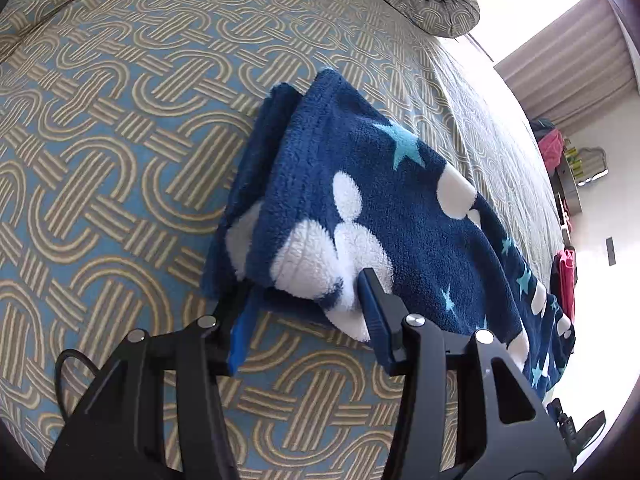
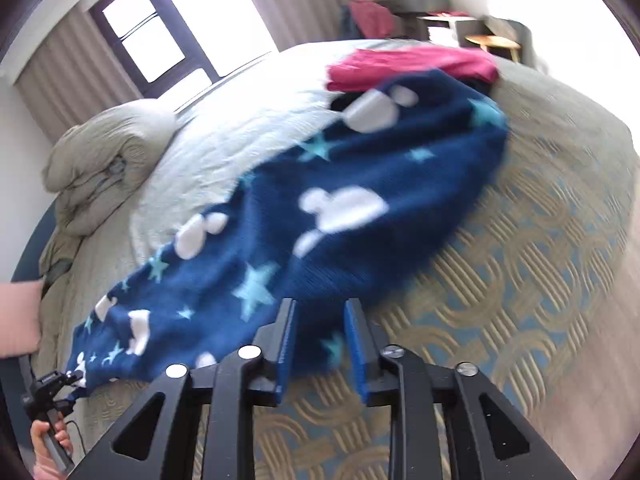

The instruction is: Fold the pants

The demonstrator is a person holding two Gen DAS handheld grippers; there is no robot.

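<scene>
The pants (image 1: 360, 208) are dark blue fleece with white shapes and light blue stars, lying on the patterned bedspread (image 1: 120, 160). In the left wrist view they are folded over in layers. My left gripper (image 1: 306, 292) is open, its jaws on either side of the near folded edge, which lies between them. In the right wrist view, blurred by motion, the pants (image 2: 320, 208) stretch across the bed. My right gripper (image 2: 320, 308) has its jaws partly apart around the near edge of the fleece; I cannot tell whether they pinch it. The left gripper (image 2: 60, 392) shows at the lower left.
A rolled duvet (image 2: 100, 152) lies at the head of the bed, under a window with curtains (image 2: 152, 36). A red garment (image 2: 412, 66) lies on the bed beyond the pants. Furniture and a small table (image 2: 492, 42) stand past the bed.
</scene>
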